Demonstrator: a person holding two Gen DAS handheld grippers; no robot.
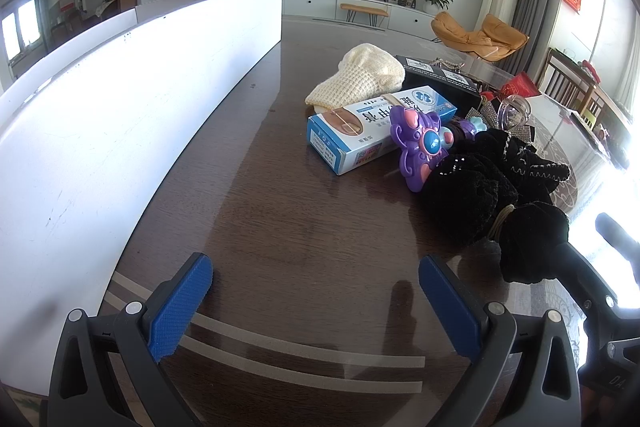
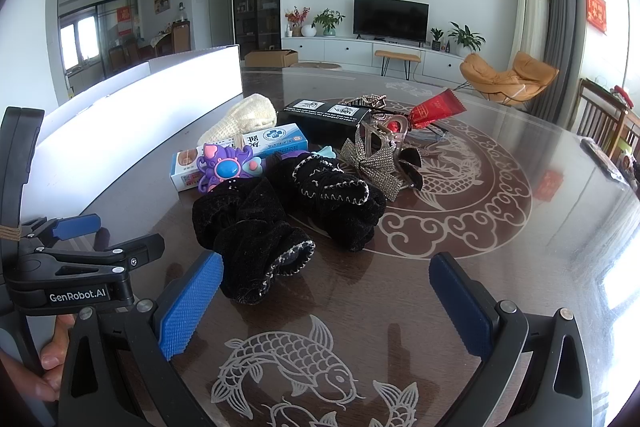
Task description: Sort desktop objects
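Observation:
A heap of small items lies on the dark patterned table (image 2: 480, 227). Nearest my open right gripper (image 2: 326, 303) is a black velvet scrunchie (image 2: 248, 235), just beyond its left fingertip, with a second stitched one (image 2: 332, 195) behind it. Further back lie a purple toy (image 2: 228, 167), a blue-and-white box (image 2: 276, 141), a cream knitted piece (image 2: 244, 119), a black box (image 2: 320, 115), a rhinestone bow clip (image 2: 372, 159) and a red packet (image 2: 436, 109). My left gripper (image 1: 316, 303) is open over bare table, left of the black scrunchies (image 1: 492, 195), purple toy (image 1: 420, 147) and blue-and-white box (image 1: 360, 131).
A long white bin wall (image 1: 120, 107) runs along the table's left side. A person's hand (image 2: 52, 359) holds the left gripper's handle. Fish patterns decorate the table in front of the right gripper. Chairs stand beyond the far right edge.

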